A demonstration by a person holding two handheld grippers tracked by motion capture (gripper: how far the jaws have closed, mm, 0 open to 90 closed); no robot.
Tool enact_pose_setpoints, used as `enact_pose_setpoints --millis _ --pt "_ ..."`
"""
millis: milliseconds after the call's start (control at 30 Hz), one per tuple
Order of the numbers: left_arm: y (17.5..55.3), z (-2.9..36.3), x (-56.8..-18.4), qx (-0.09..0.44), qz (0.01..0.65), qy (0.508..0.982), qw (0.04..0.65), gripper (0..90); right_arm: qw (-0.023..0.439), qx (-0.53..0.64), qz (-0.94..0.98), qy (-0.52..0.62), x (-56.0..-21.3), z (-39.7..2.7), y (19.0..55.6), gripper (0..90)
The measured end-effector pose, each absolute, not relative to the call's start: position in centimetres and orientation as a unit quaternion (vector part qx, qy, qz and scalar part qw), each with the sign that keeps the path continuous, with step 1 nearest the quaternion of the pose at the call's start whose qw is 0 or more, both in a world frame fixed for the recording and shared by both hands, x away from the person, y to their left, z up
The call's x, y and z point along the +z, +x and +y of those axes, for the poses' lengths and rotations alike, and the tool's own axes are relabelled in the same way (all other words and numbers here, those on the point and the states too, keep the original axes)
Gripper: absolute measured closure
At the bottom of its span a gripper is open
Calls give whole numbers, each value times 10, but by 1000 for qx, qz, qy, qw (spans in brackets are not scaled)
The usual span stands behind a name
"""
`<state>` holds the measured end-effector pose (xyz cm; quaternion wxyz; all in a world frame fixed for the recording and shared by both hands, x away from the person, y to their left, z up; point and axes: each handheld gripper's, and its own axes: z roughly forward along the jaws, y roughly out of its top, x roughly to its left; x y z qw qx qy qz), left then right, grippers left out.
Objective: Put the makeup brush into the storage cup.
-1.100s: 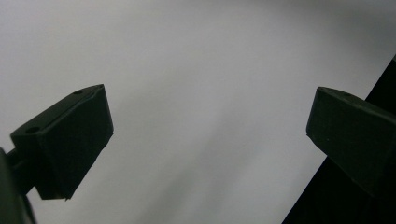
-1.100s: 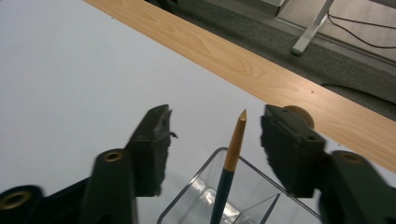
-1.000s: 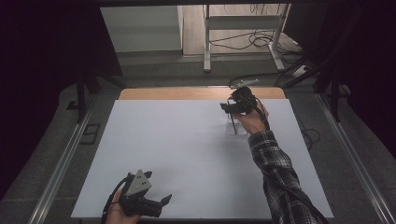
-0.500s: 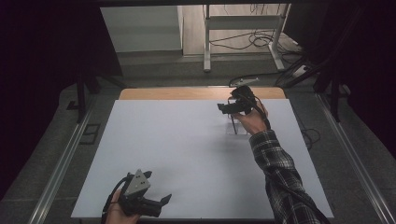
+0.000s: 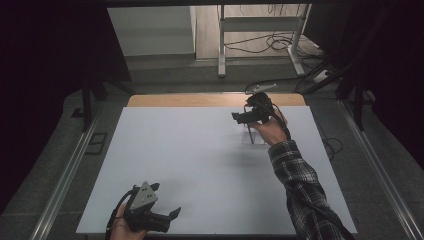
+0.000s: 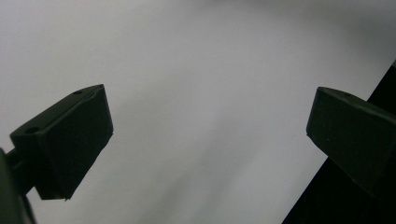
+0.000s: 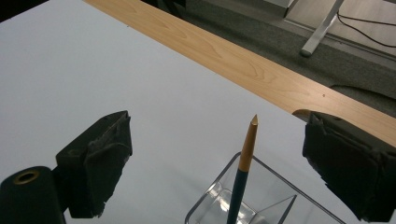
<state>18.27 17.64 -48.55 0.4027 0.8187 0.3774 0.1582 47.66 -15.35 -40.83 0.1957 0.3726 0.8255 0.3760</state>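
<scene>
Standing tip-up in a clear holder (image 7: 261, 200) near the table's (image 5: 200, 165) far right, the pencil (image 7: 243, 172) is free between the right gripper's (image 7: 219, 163) jaws, which have just been opening wide. Left gripper (image 6: 205, 144) hovers near the front edge, jaws wide, nothing between them.

White-topped bench (image 5: 165, 165) with wooden far edge, grey carpet floor (image 5: 165, 75), metal desk frame (image 5: 260, 30), loose cables (image 5: 272, 45), dark surroundings
</scene>
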Motion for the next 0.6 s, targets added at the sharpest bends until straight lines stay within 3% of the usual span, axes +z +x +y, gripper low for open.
enact_pose_setpoints --millis 600 --pt "181 180 -486 161 379 818 401 8 197 364 837 359 -404 -153 467 67"
